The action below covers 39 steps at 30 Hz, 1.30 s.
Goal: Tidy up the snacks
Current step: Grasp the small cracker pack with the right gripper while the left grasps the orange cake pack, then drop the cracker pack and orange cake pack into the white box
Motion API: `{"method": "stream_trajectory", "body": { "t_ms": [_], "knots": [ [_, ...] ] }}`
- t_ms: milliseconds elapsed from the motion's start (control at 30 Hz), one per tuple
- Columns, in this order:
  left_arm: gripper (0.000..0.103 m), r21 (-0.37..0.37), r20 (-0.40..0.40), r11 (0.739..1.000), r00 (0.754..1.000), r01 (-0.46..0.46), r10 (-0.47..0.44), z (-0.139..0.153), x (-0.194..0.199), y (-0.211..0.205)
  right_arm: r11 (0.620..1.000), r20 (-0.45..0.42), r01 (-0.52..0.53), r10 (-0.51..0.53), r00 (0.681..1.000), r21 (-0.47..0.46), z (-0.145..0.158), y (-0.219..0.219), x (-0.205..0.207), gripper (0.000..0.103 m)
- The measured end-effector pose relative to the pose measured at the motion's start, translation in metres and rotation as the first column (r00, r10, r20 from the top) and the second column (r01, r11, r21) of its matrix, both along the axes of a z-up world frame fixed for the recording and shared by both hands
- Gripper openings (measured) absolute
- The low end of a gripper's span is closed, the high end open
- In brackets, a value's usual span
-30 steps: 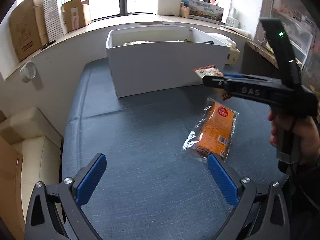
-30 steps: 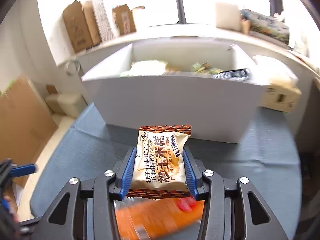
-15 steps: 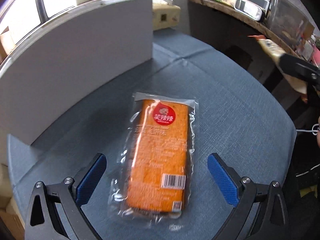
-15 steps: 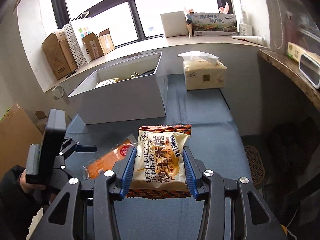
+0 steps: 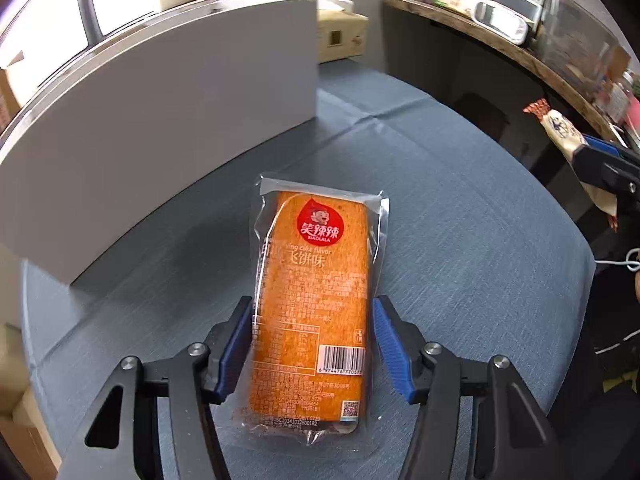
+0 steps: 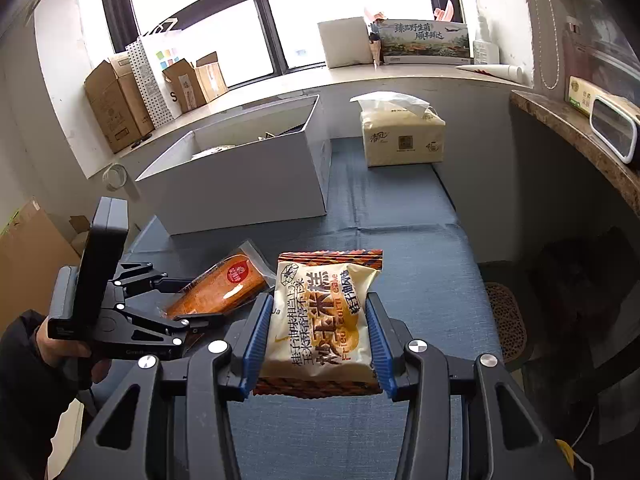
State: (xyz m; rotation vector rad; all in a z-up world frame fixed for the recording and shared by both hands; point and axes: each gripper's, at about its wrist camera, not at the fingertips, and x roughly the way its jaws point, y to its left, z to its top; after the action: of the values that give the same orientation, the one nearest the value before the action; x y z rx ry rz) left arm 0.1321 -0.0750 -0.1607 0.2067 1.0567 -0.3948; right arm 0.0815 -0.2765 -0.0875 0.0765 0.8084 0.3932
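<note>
An orange snack pack (image 5: 312, 300) in clear wrap lies on the blue table cloth (image 5: 460, 240). My left gripper (image 5: 312, 344) has closed on its sides, blue pads touching the wrap. It also shows in the right wrist view (image 6: 220, 292), with the left gripper (image 6: 188, 312) around it. My right gripper (image 6: 316, 340) is shut on a cream fried-corn snack bag (image 6: 320, 320) and holds it above the table. That bag shows at the right edge of the left wrist view (image 5: 568, 140). The white box (image 6: 248, 176) stands behind, open-topped, with snacks inside.
A tissue pack (image 6: 402, 136) stands right of the white box. Cardboard boxes (image 6: 120, 100) and a dotted bag line the window sill. A wooden shelf (image 6: 580, 136) runs along the right. A brown carton (image 6: 28, 252) is on the floor at left.
My left gripper swung to the orange pack, moved over it and closed from wide open onto its sides. My right gripper drew back from the white box, still holding the corn bag.
</note>
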Motion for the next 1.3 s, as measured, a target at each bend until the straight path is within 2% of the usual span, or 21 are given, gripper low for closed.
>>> {"method": "stream_trajectory", "body": {
  "t_ms": [100,200,267,433,533,600,667,733,833,933,1033,1067,1100,1133,1167,1200,1233,1300],
  "knots": [
    [0.063,-0.040,0.012,0.998,0.999,-0.040,0.040,0.011,-0.012,0.010,1.000,-0.001,-0.019,0.019,1.000,-0.002,0.000,0.008,-0.001,0.050],
    [0.063,-0.052,0.071,0.995,0.994,-0.084,0.088,0.030,-0.029,0.020,0.999,0.004,-0.045,0.045,0.999,-0.001,0.001,0.018,-0.001,0.050],
    [0.063,-0.035,0.134,0.990,0.981,-0.135,0.138,0.049,-0.042,0.031,0.998,0.011,-0.065,0.065,0.998,-0.002,0.002,0.028,0.000,0.050],
    [0.063,-0.123,0.223,0.957,0.933,-0.261,0.283,0.098,-0.052,0.061,0.992,0.072,-0.126,0.126,0.989,-0.003,0.015,0.056,0.011,0.050],
    [0.063,-0.162,0.257,0.935,0.902,-0.315,0.348,0.121,-0.034,0.073,0.987,0.106,-0.159,0.159,0.982,-0.012,0.027,0.074,0.029,0.050],
    [0.064,-0.161,0.282,0.923,0.880,-0.349,0.382,0.132,-0.017,0.078,0.985,0.126,-0.170,0.170,0.977,-0.011,0.037,0.086,0.046,0.050],
    [0.064,-0.188,0.306,0.914,0.863,-0.358,0.401,0.144,-0.001,0.088,0.987,0.149,-0.158,0.158,0.976,-0.007,0.046,0.095,0.068,0.050],
    [0.064,-0.215,0.304,0.894,0.843,-0.392,0.443,0.155,0.021,0.098,0.987,0.157,-0.158,0.157,0.975,-0.006,0.053,0.107,0.094,0.050],
    [0.065,-0.211,0.316,0.866,0.807,-0.452,0.499,0.166,0.055,0.111,0.989,0.158,-0.149,0.146,0.977,0.007,0.060,0.121,0.133,0.050],
    [0.065,-0.245,0.292,0.858,0.810,-0.451,0.509,0.166,0.091,0.123,0.990,0.138,-0.138,0.133,0.982,0.030,0.066,0.129,0.173,0.050],
    [0.066,-0.207,0.294,0.853,0.801,-0.480,0.522,0.160,0.119,0.127,0.993,0.123,-0.117,0.114,0.986,0.014,0.070,0.135,0.207,0.050],
    [0.070,-0.202,0.298,0.859,0.806,-0.471,0.512,0.159,0.126,0.128,0.993,0.123,-0.115,0.112,0.986,0.017,0.071,0.135,0.215,0.051],
    [0.074,-0.206,0.299,0.860,0.807,-0.466,0.509,0.159,0.133,0.129,0.994,0.122,-0.109,0.107,0.987,0.013,0.072,0.136,0.222,0.052],
    [0.082,-0.210,0.298,0.859,0.806,-0.467,0.512,0.158,0.139,0.132,0.994,0.118,-0.105,0.104,0.988,0.004,0.072,0.138,0.229,0.057],
    [0.095,-0.206,0.302,0.857,0.803,-0.472,0.514,0.158,0.144,0.134,0.994,0.109,-0.107,0.106,0.988,0.002,0.072,0.139,0.236,0.079],
    [0.101,-0.210,0.305,0.854,0.798,-0.475,0.519,0.158,0.148,0.136,0.995,0.099,-0.100,0.100,0.990,-0.005,0.072,0.139,0.243,0.093],
    [0.103,-0.217,0.297,0.851,0.798,-0.478,0.524,0.159,0.150,0.139,0.997,0.099,-0.081,0.082,0.992,-0.020,0.072,0.140,0.247,0.103],
    [0.103,-0.228,0.286,0.850,0.802,-0.475,0.525,0.158,0.151,0.142,0.998,0.136,-0.057,0.058,0.989,-0.014,0.073,0.135,0.247,0.103]
  ]
}}
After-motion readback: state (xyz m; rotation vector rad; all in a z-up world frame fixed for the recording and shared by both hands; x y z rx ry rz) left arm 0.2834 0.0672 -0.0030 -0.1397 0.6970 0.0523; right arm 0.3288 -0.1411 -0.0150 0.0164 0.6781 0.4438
